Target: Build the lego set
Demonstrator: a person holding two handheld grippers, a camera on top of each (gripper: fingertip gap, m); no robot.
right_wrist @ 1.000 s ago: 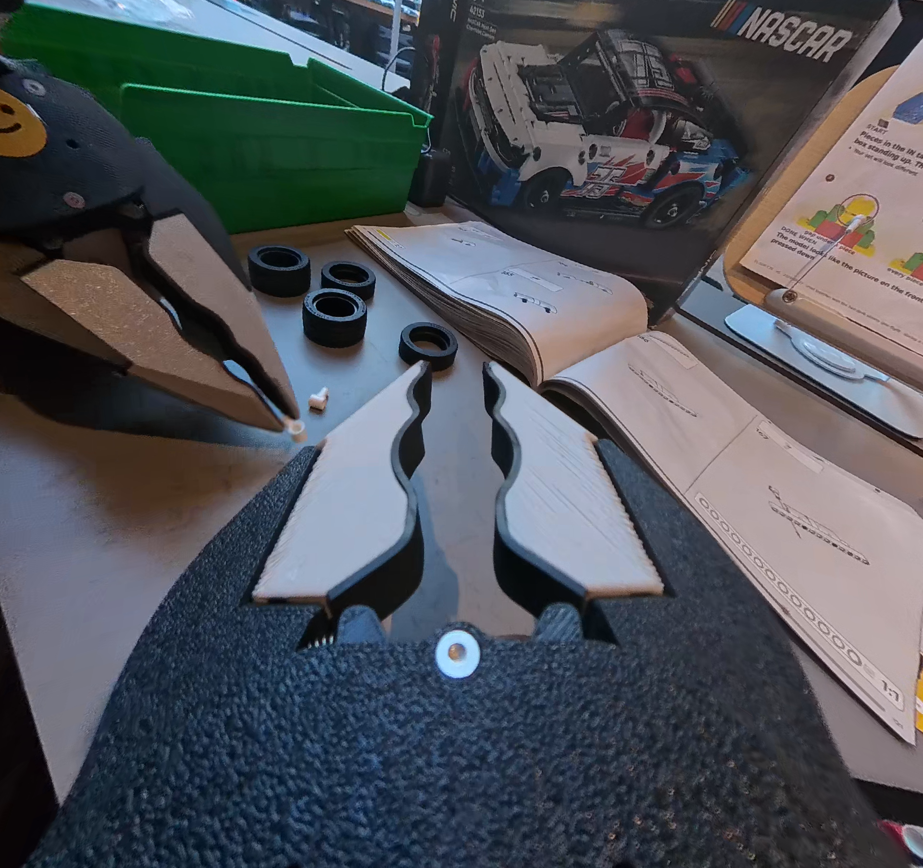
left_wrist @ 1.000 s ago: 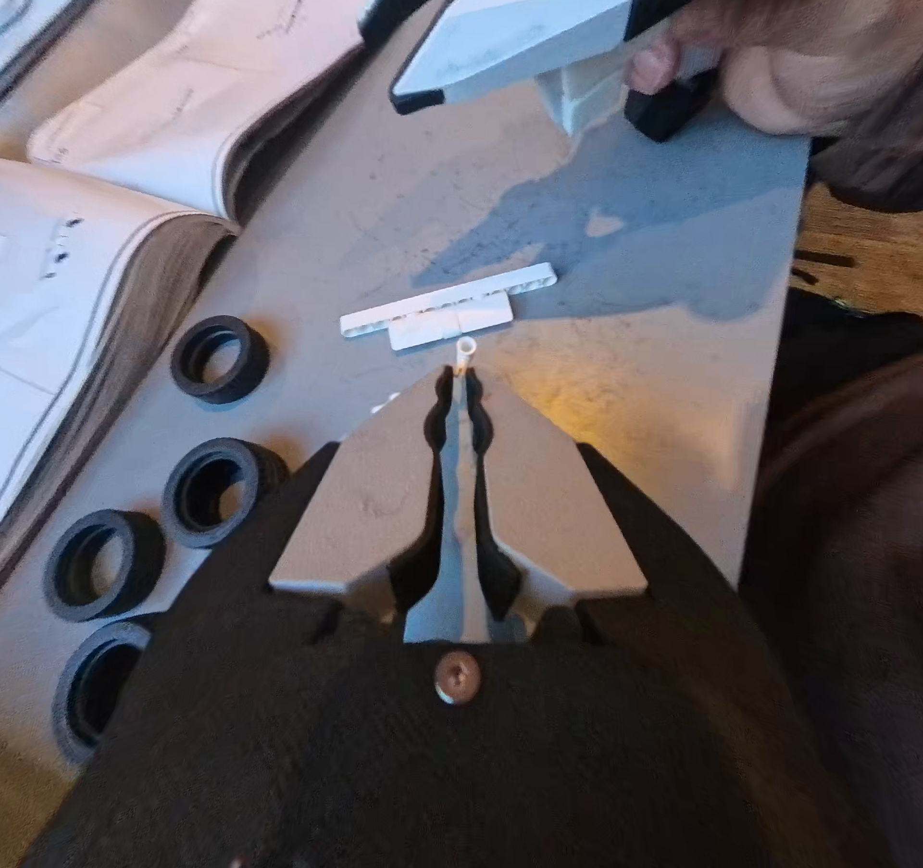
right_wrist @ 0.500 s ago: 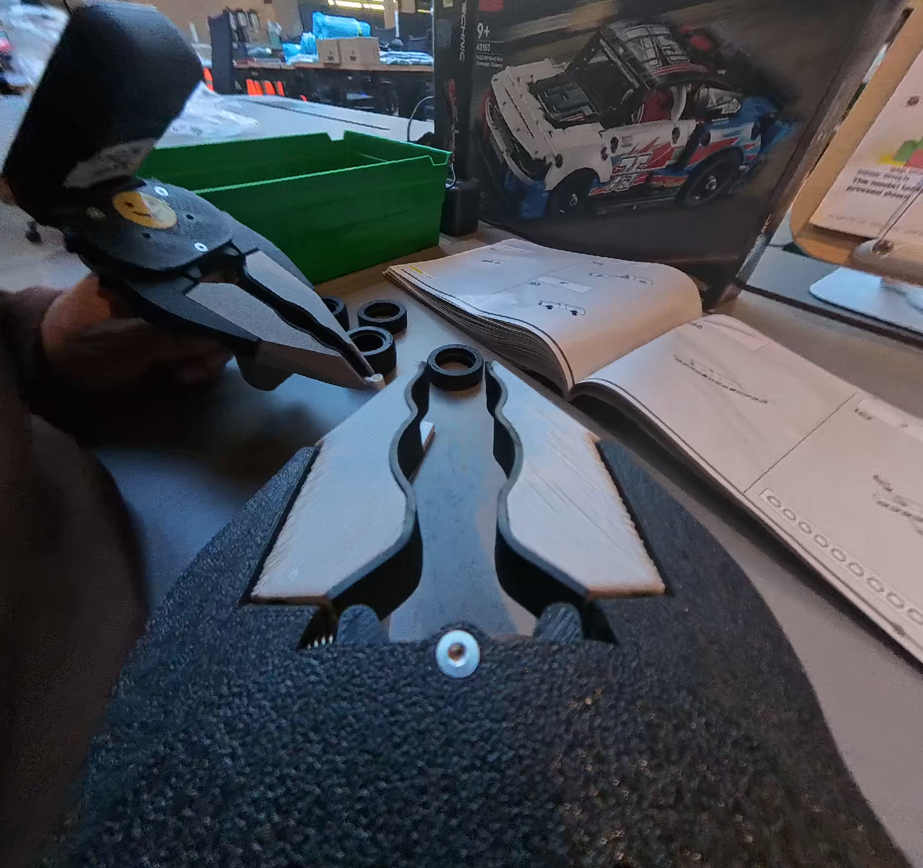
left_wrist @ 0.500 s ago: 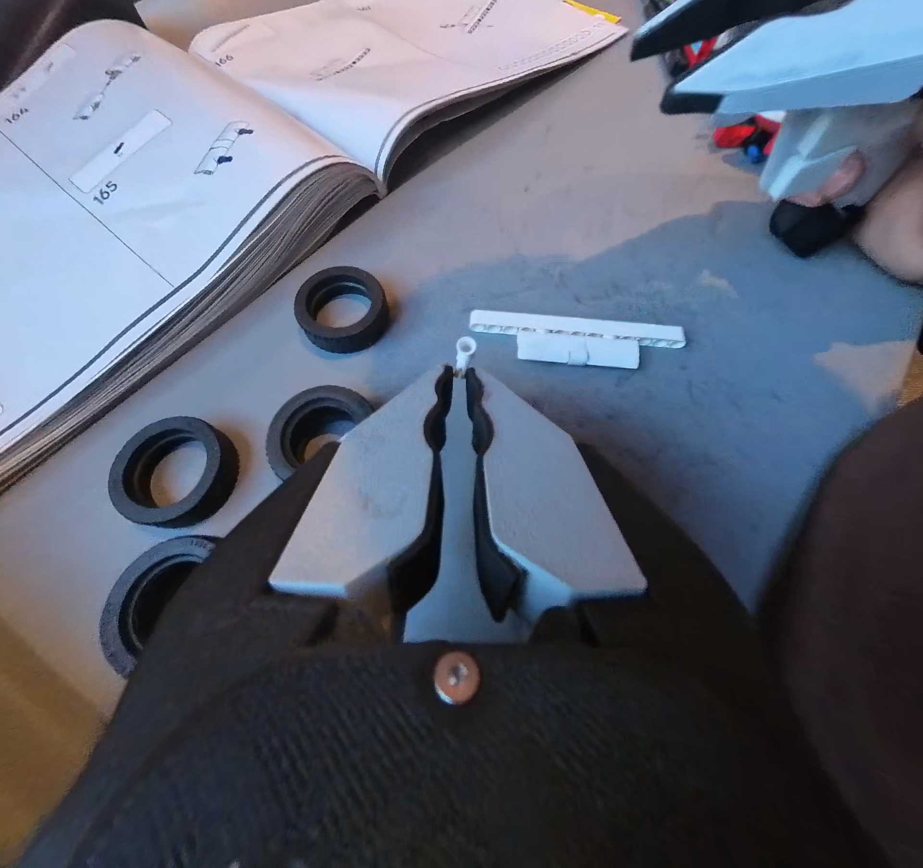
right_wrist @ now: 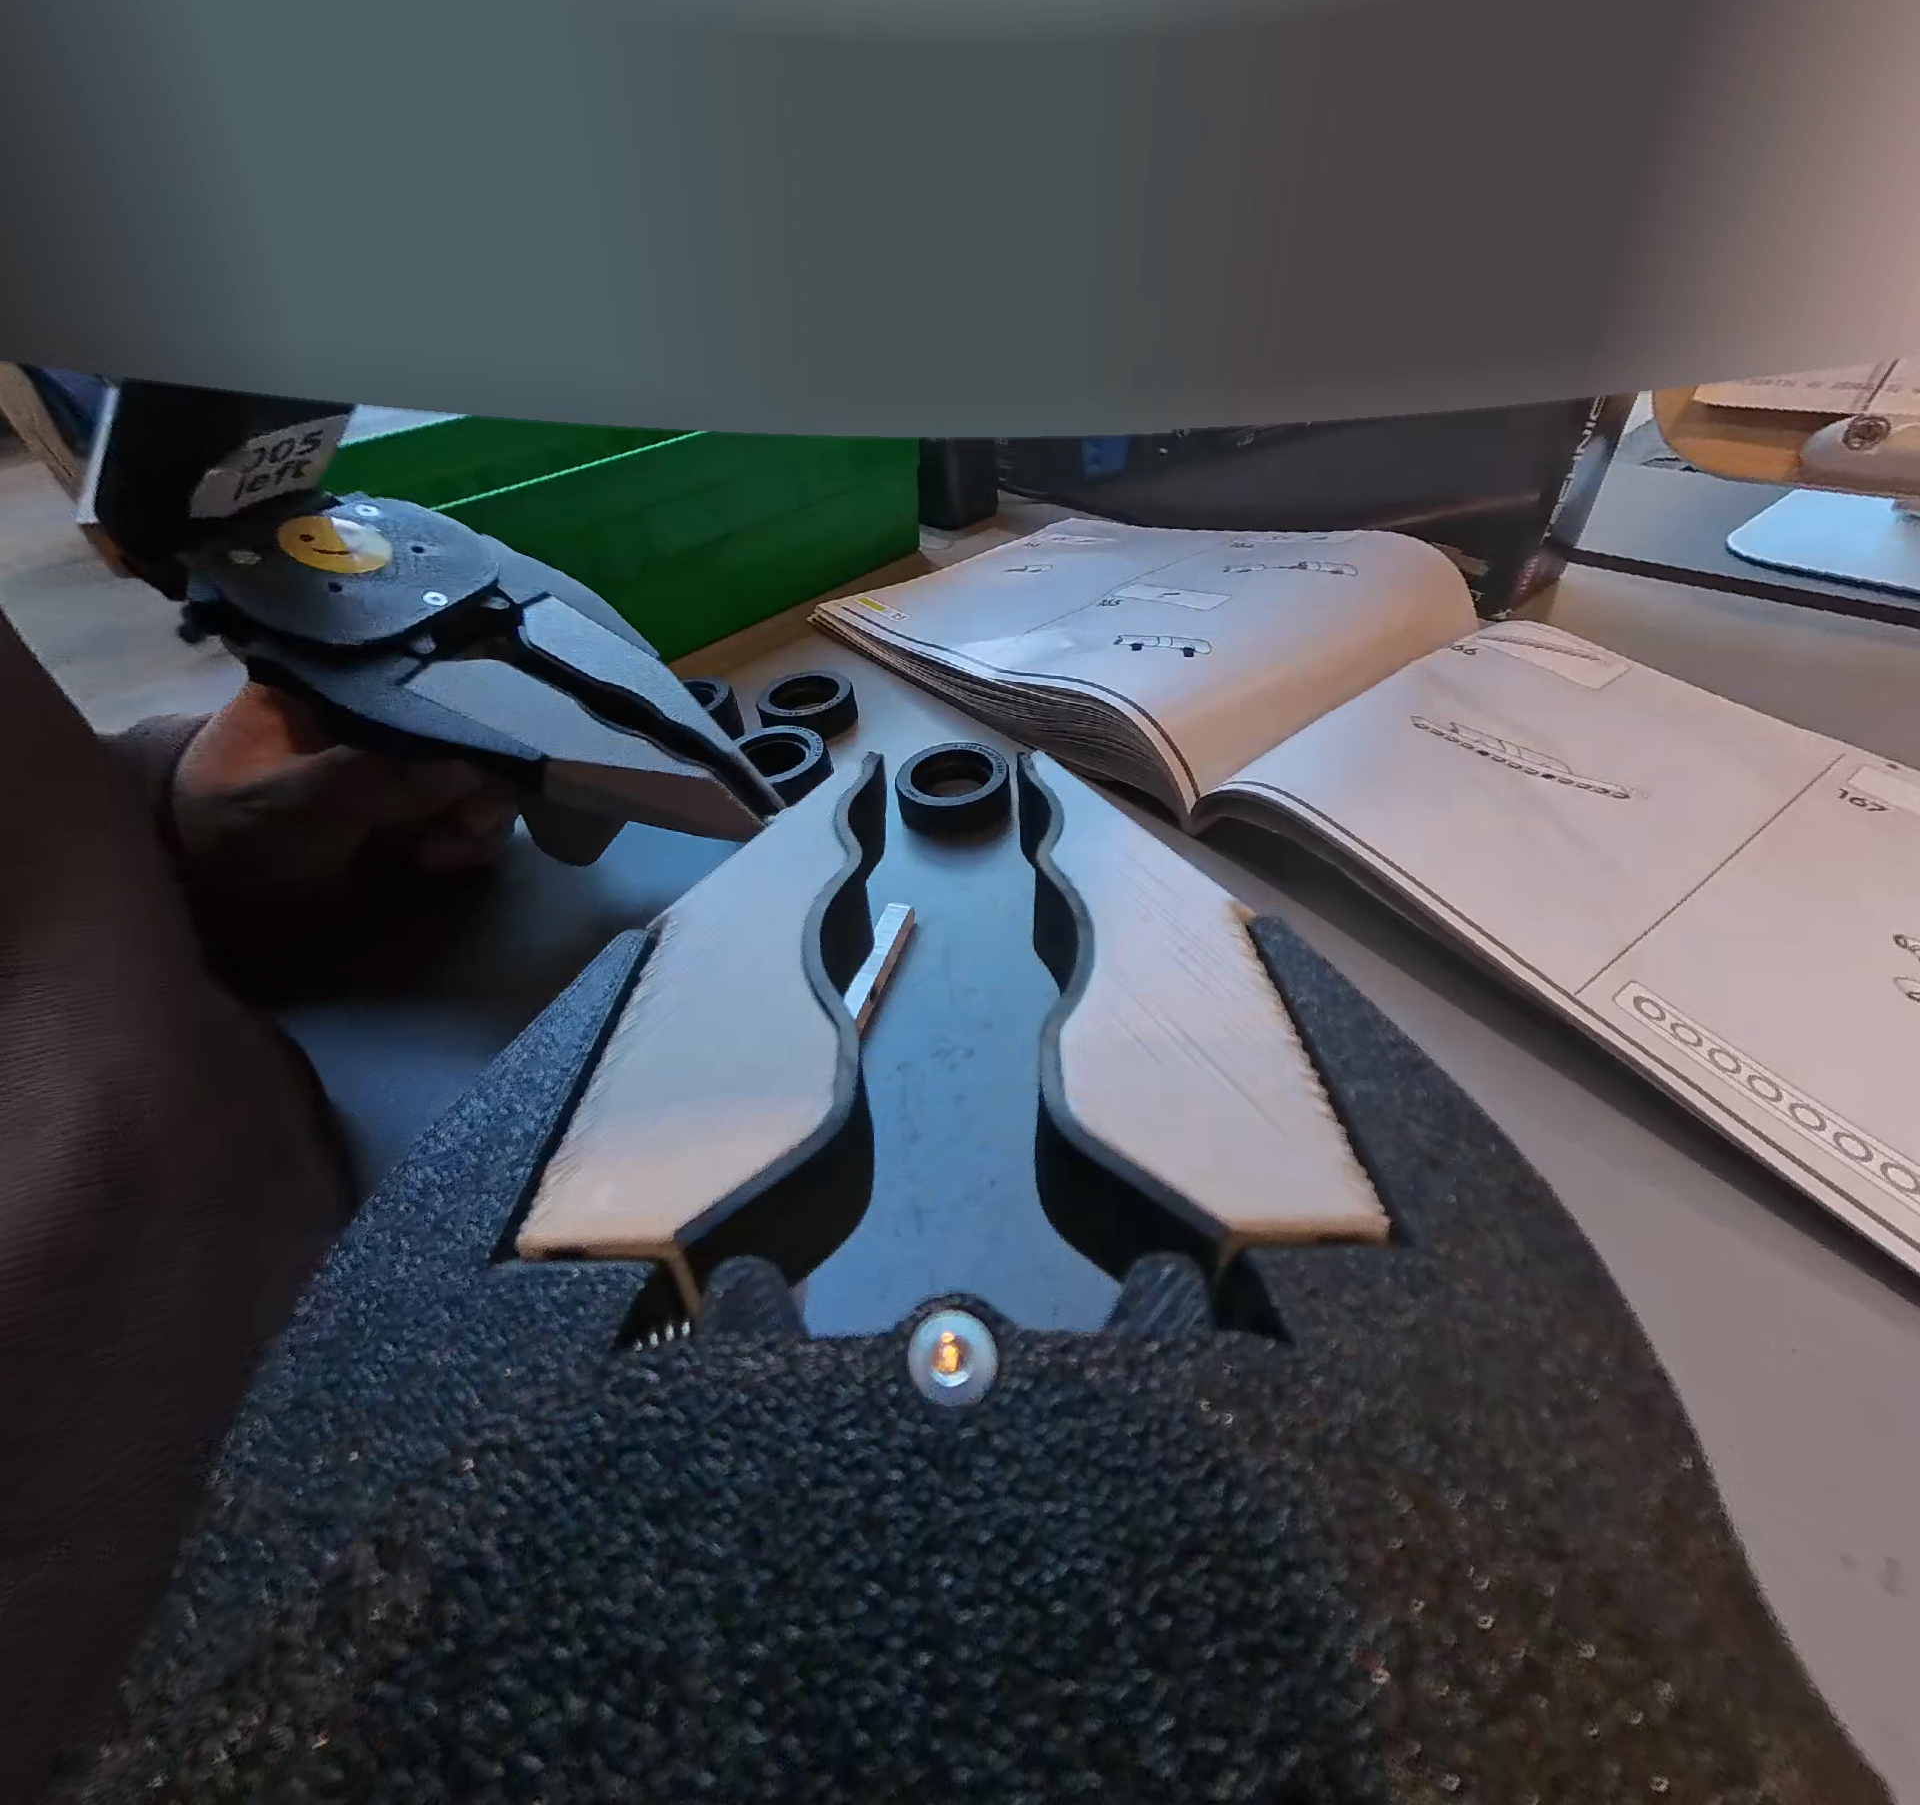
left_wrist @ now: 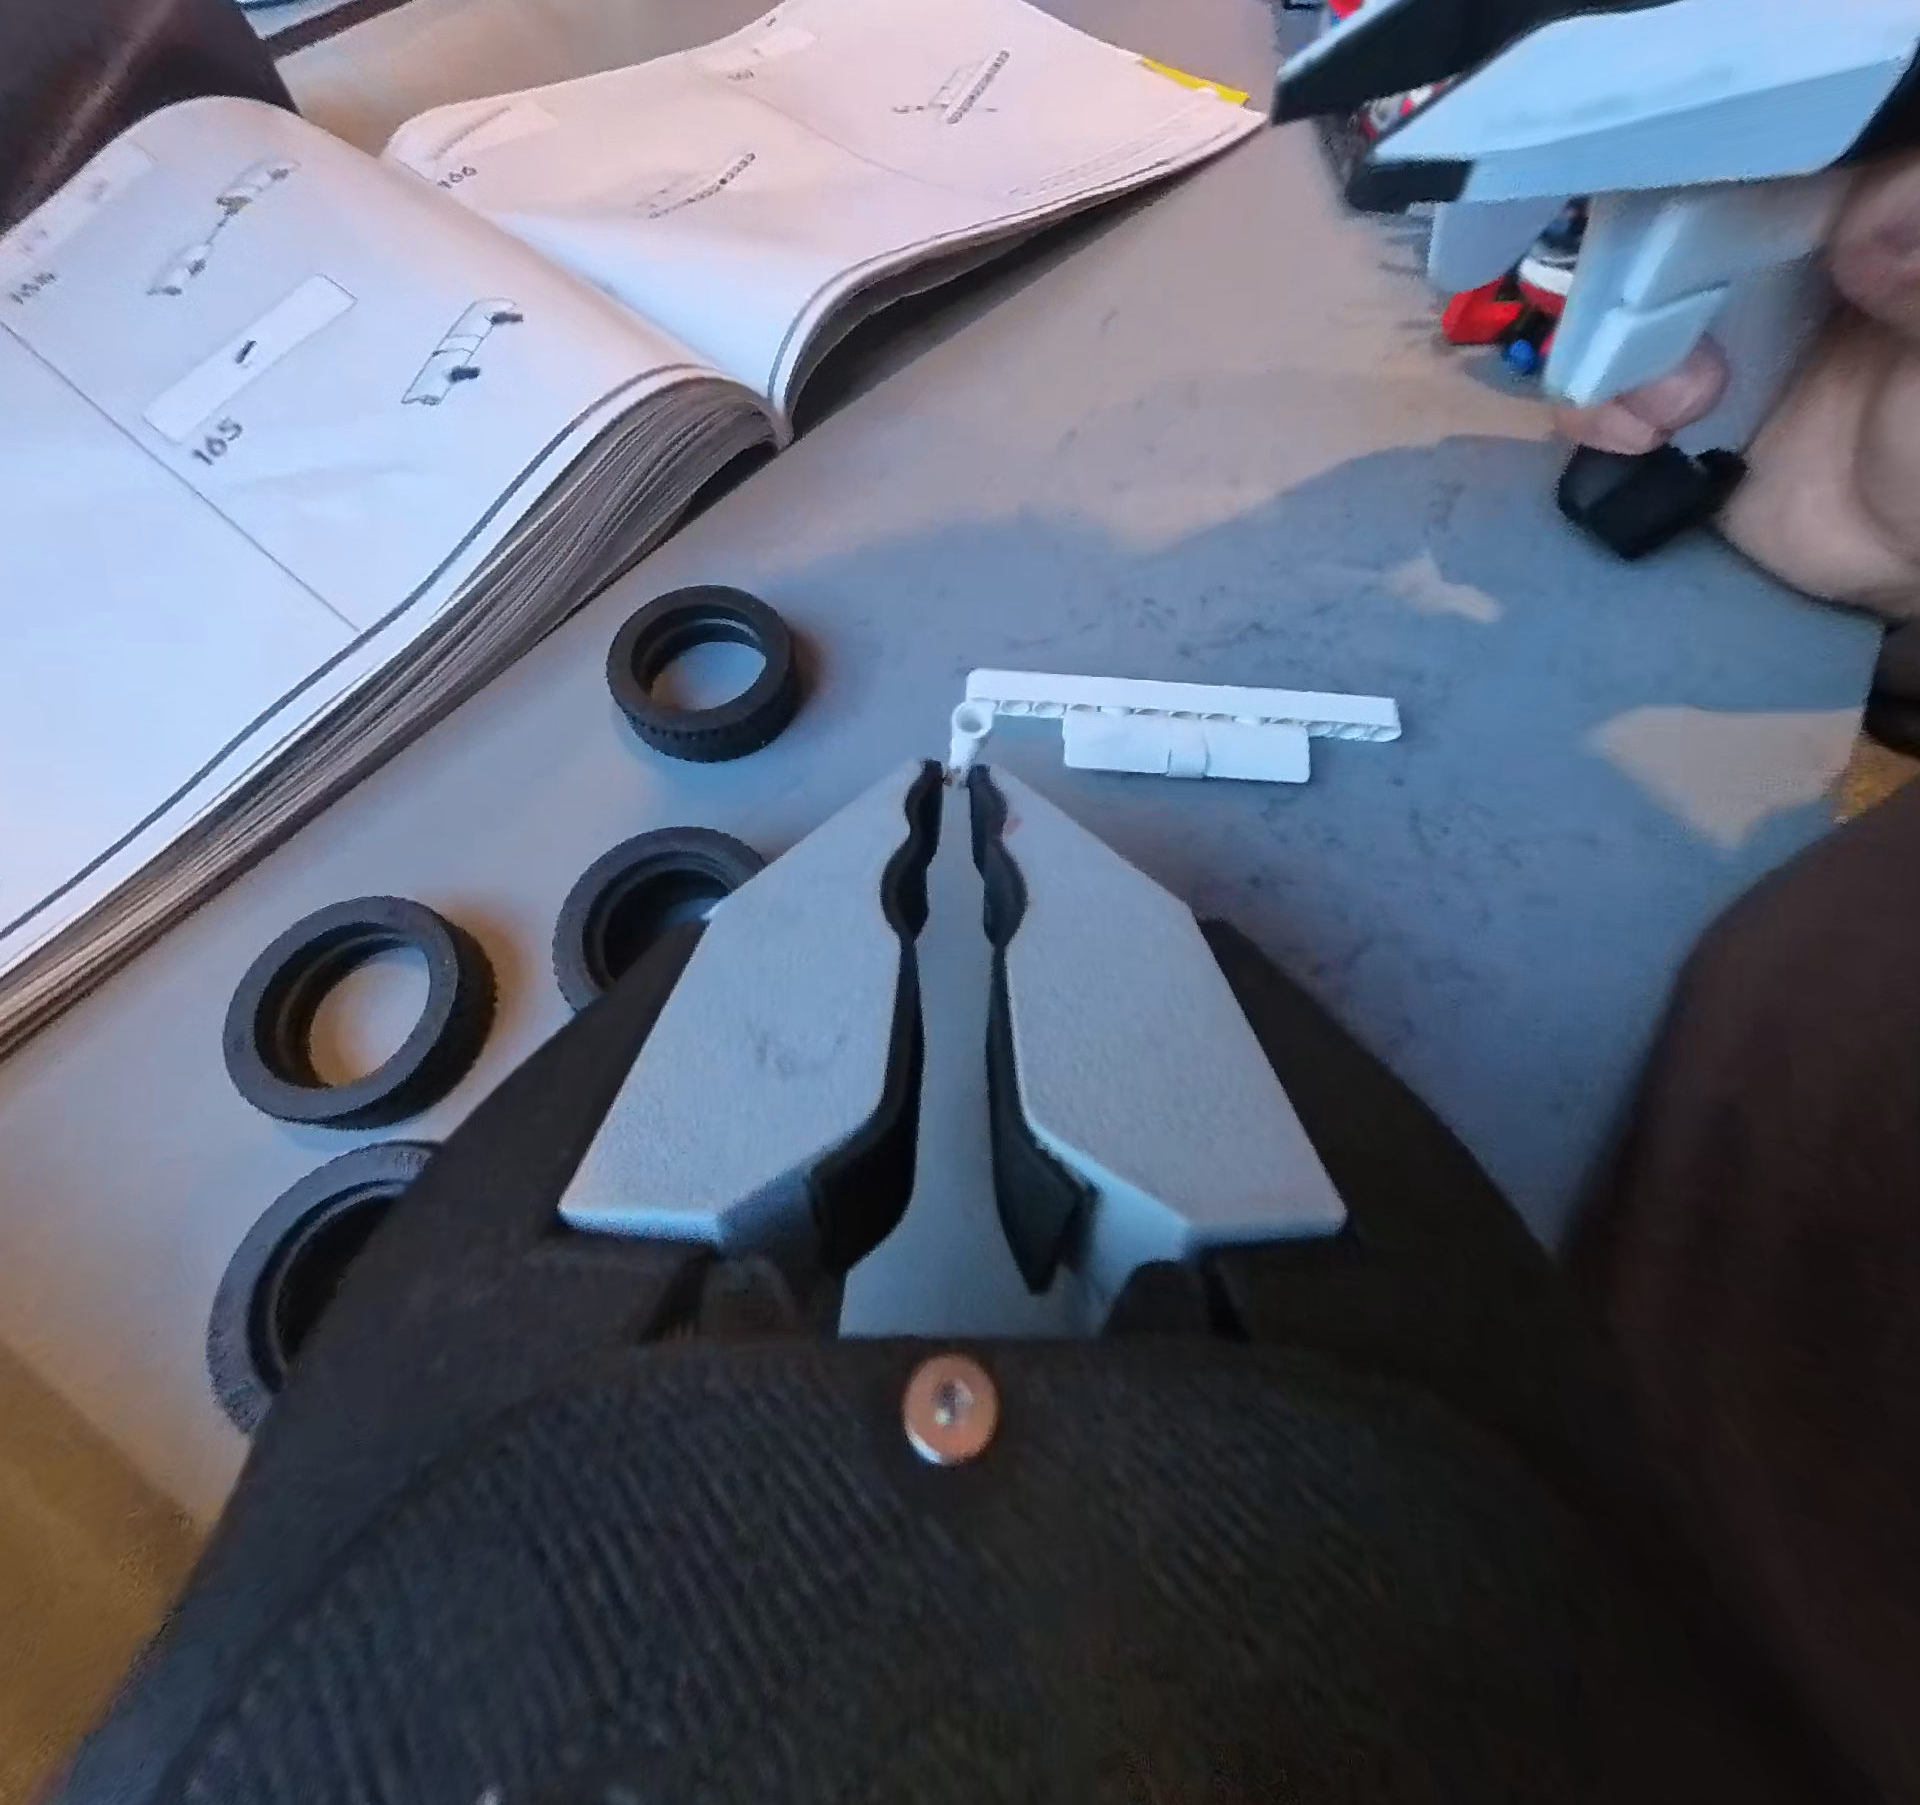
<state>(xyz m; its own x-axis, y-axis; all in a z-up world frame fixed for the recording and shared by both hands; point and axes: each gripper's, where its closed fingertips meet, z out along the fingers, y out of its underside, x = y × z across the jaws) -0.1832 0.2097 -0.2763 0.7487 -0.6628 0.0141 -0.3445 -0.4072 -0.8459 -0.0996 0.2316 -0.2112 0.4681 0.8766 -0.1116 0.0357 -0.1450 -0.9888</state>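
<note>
my left gripper [left_wrist: 954, 779] pinches a small white pin [left_wrist: 966, 739] at its jaw tips, right beside the left end of the white beam [left_wrist: 1184, 719], which lies left-to-right on the bench [left_wrist: 1195, 467]. my right gripper [right_wrist: 948, 768], jaws spread and empty, is farther from it.

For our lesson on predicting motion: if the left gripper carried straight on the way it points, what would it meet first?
Probably the long white holed beam flat on the grey table. The left gripper pinches a small white pin whose ringed tip sits by the beam's near end; depth is unclear.
</note>
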